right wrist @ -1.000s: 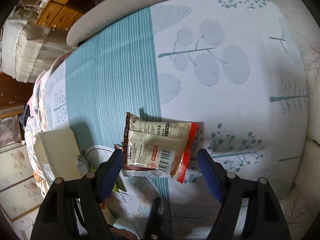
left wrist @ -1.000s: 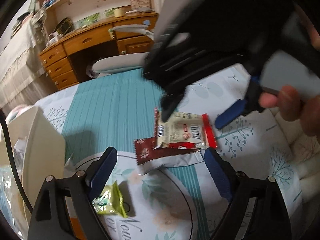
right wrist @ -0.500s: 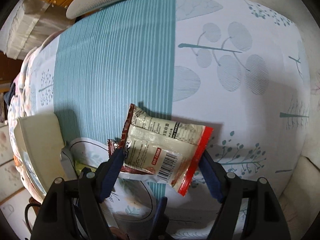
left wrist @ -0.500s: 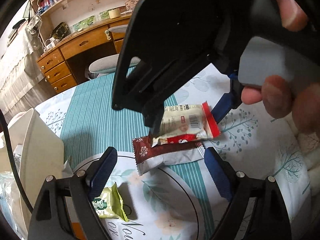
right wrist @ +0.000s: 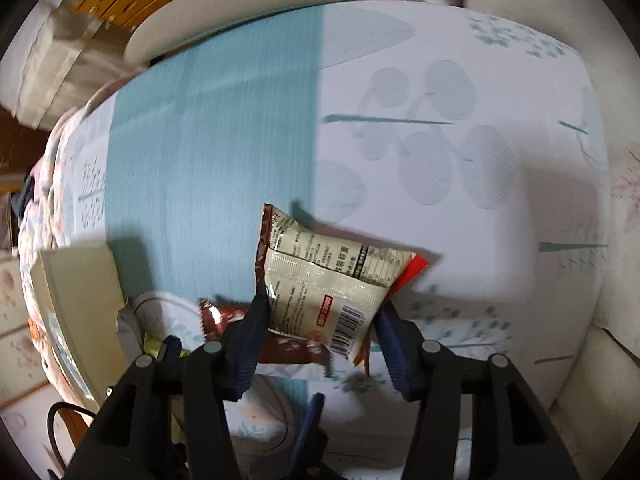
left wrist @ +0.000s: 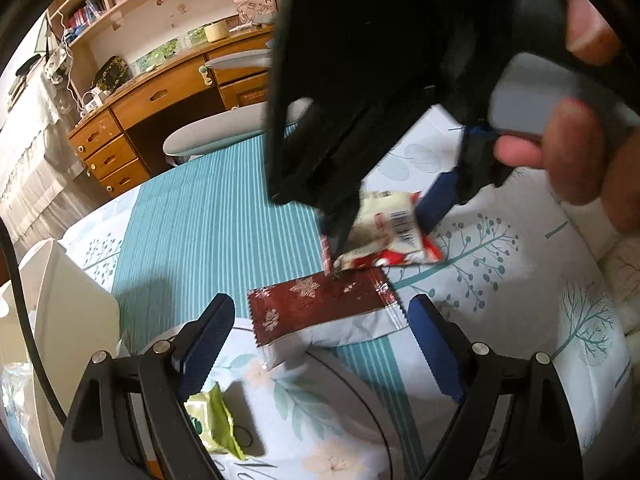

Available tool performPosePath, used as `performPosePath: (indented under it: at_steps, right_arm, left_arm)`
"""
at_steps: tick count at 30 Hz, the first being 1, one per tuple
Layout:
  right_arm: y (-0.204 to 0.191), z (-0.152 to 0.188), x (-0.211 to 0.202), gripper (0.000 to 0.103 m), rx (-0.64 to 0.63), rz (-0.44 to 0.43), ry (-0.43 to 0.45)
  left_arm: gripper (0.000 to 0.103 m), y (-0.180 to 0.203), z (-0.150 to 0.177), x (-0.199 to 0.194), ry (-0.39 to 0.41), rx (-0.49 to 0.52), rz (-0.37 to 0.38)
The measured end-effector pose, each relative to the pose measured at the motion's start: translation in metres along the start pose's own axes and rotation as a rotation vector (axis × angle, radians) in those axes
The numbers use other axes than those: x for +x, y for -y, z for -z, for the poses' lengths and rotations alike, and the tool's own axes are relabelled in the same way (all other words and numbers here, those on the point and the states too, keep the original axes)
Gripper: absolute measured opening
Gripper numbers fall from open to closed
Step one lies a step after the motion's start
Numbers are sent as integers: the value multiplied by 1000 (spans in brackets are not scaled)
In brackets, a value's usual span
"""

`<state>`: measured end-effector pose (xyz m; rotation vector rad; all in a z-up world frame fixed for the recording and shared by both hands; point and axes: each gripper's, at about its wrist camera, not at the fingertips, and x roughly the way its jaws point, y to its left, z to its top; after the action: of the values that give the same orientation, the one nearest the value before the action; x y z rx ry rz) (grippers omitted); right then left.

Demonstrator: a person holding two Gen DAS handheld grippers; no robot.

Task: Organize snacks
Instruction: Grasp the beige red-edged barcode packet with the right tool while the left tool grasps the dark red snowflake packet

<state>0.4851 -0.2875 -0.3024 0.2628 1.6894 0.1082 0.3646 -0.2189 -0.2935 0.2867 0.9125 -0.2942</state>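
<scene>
the right gripper point(right wrist: 322, 320) has just been closing its jaws, and now its two blue pads touch the sides of the cream snack packet point(right wrist: 324, 286) and pinch it. a second ago the packet lay flat on top of the dark red snack packet point(left wrist: 320, 304); now the cream one is tipped up off it, and much more of the dark red one shows. the left gripper point(left wrist: 316, 340) has hardly moved and its jaws are spread wide with nothing held.

the bedspread point(right wrist: 460, 80) has lots of free room past the packets, white on one side with a teal striped band on the other. it drops away at the far rounded edge. a cream box point(left wrist: 68, 320) stands close on the left side. a big printed circle on the cloth sits just under the left gripper.

the cloth looks soft and flat. both packets are thin, shiny and crinkly, with zigzag ends. a small green packet point(left wrist: 212, 424) lies by the left gripper's left finger, partly hidden.

the cream snack packet has a red edge, black writing and a barcode near the bottom corner. it hangs just above the dark red snack packet, which lies flat with pale snowflake marks. a person's hand point(left wrist: 576, 152) holds the right gripper.
</scene>
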Motion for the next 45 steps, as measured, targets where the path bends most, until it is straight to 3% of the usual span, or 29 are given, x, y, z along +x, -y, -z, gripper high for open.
performPosePath:
  at_steps: [11, 18, 19, 22, 32, 45]
  right_arm:
    - [69, 16, -25, 53, 153, -42, 51]
    - [83, 23, -37, 53, 188, -89, 70]
    - [85, 25, -40, 53, 192, -95, 71]
    - [95, 31, -48, 53, 203, -113, 78]
    - [93, 42, -53, 53, 249, -142, 96]
    - [94, 75, -67, 53, 260, -176, 92]
  left_arm:
    - [87, -17, -11, 28, -113, -119, -12]
    - [72, -26, -23, 37, -136, -188, 13]
    - [66, -28, -23, 38, -141, -199, 9]
    - [64, -35, -23, 41, -149, -257, 29]
    - [35, -38, -19, 35, -177, -316, 21]
    - [25, -34, -7, 20, -279, -354, 54]
